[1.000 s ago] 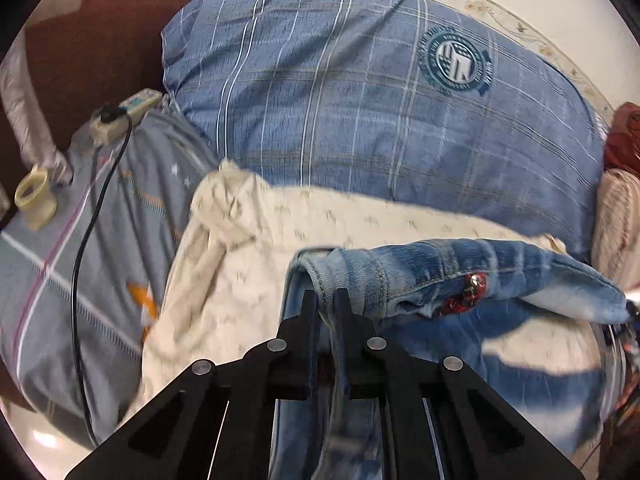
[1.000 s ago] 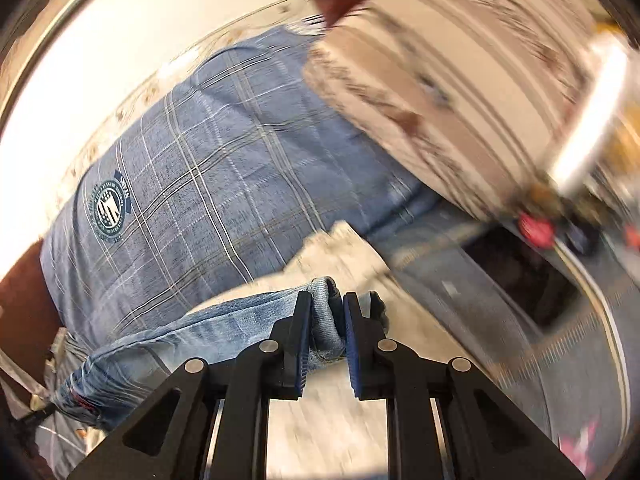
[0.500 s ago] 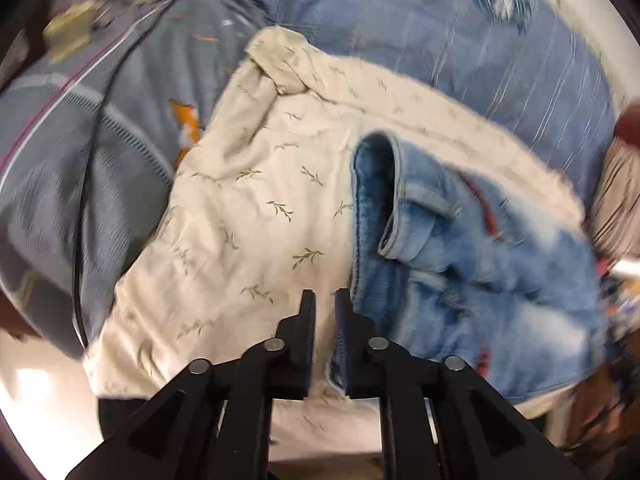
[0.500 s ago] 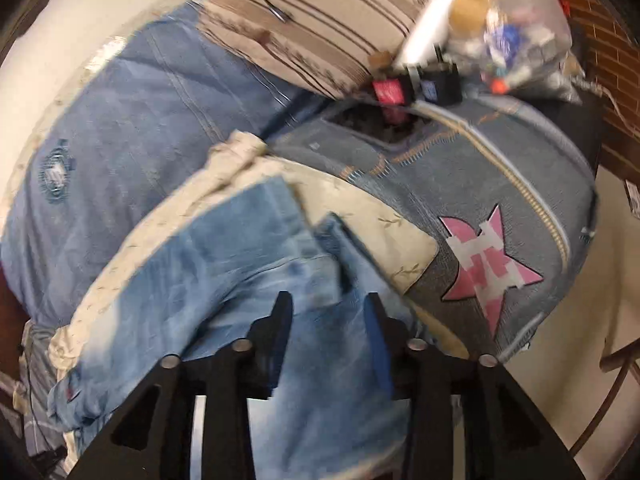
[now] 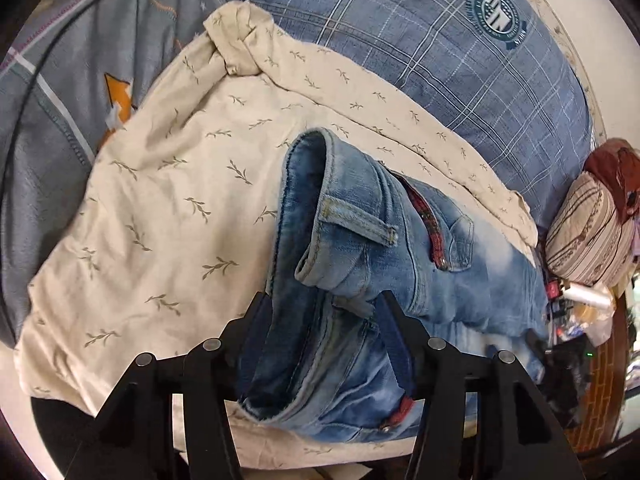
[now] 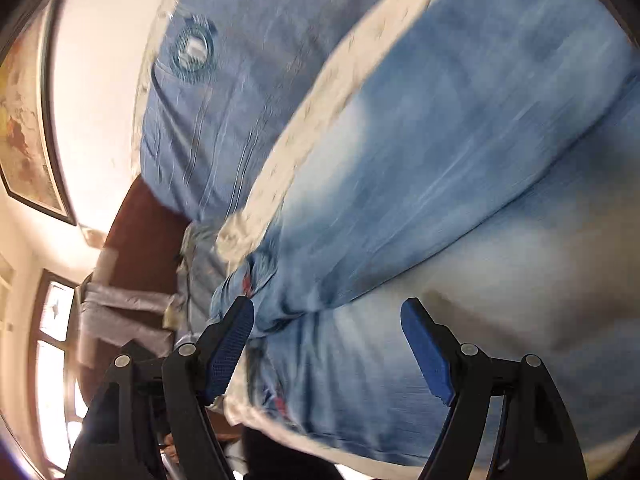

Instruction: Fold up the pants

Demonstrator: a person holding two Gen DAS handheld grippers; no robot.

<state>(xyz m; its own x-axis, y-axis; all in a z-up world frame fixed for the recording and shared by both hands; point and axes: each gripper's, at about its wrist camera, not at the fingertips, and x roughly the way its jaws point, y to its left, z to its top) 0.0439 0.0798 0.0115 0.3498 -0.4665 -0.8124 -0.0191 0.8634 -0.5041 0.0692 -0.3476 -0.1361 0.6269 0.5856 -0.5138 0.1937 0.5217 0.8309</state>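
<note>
Light blue jeans (image 5: 400,272) lie folded on a cream leaf-print cloth (image 5: 180,200), waistband and belt loop toward the camera. My left gripper (image 5: 323,300) hangs just over the near waistband. Its jaws are opening, and a fold of denim sits loosely between the blue pads without being pinched. In the blurred right wrist view the jeans (image 6: 440,160) fill most of the frame. My right gripper (image 6: 328,304) is close above them, its jaws opening wide, and the pads (image 6: 230,344) are clear of the fabric.
A blue plaid pillow (image 5: 440,60) with a round crest lies behind the cream cloth. Grey bedding (image 5: 60,100) with a black cable (image 5: 24,92) is at the left. A striped pillow (image 5: 588,232) and small clutter (image 5: 580,320) sit at the right. A brown headboard (image 6: 140,240) and a framed picture (image 6: 24,128) show at the left.
Both grippers held the denim a second ago and have let it go, jaws spreading. The jeans now rest on the cream cloth. Both hands dropped lower, the right one swinging close over the fabric.
</note>
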